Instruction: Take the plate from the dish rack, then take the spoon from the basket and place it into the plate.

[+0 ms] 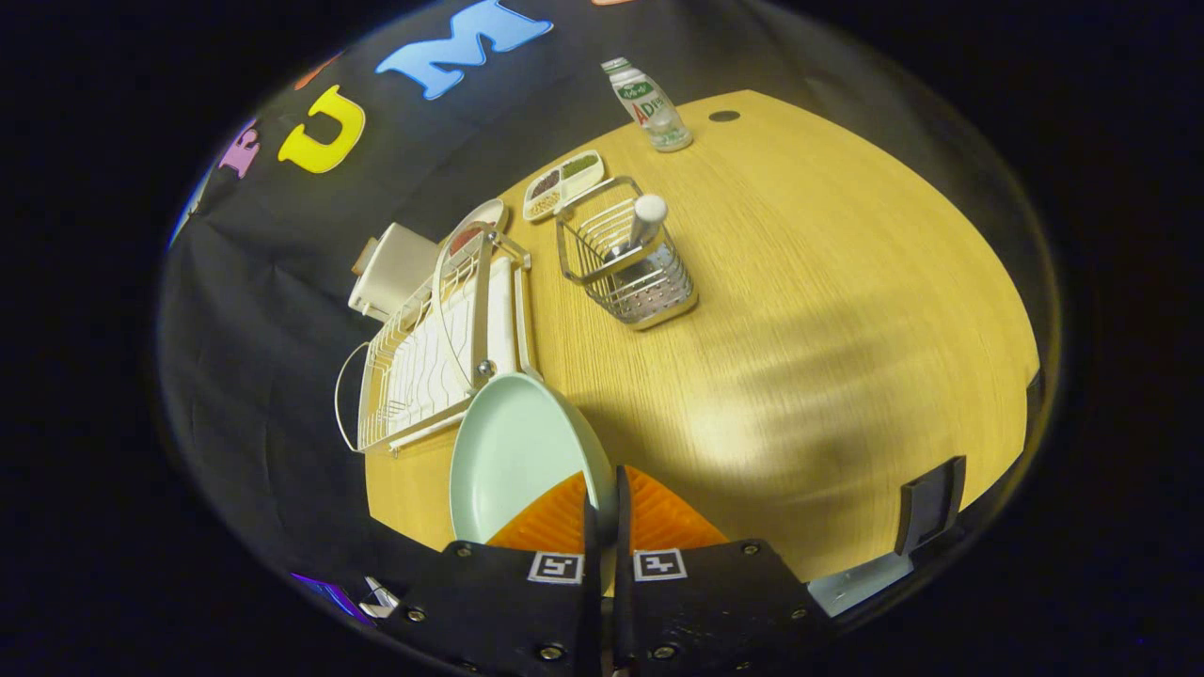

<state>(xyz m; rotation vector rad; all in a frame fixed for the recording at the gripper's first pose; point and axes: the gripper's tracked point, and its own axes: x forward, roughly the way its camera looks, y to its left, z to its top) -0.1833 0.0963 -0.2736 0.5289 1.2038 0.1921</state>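
Note:
My gripper is shut on the rim of a pale green plate, with one finger on each side of its edge. The plate hangs tilted above the wooden table, just in front of the white dish rack. Beyond the fingers stands a wire basket with a white-handled spoon upright inside it.
A white drink bottle stands at the far side of the wooden table. A small divided tray and a small dish lie behind the rack, next to a white box. Open tabletop lies to the right of the basket.

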